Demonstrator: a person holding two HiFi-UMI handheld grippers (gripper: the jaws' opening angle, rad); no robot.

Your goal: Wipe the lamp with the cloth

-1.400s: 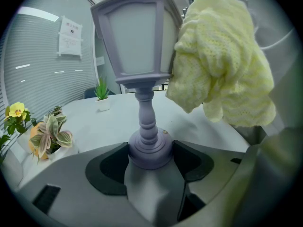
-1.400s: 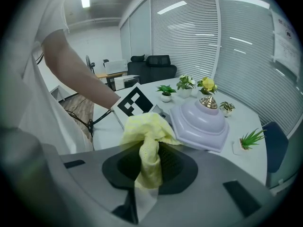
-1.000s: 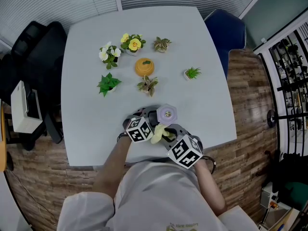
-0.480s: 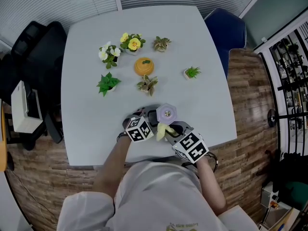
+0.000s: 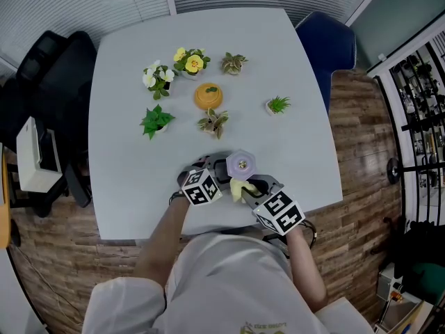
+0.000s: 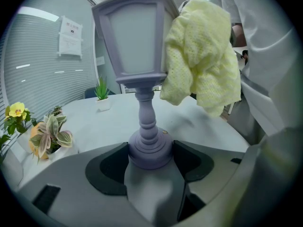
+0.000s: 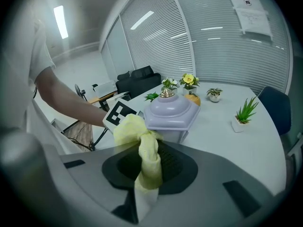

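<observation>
While left gripper (image 6: 150,157) grips lamp (image 6: 137,41), right gripper (image 7: 150,167) holds cloth (image 7: 129,129) against it

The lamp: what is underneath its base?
The white table lies below; the left gripper's jaws clamp the lamp's base. Whether it touches the table is covered by the base.

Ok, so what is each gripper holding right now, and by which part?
The left gripper holds the lamp by its round base. The right gripper holds the yellow cloth by a bunched, twisted end.
</observation>
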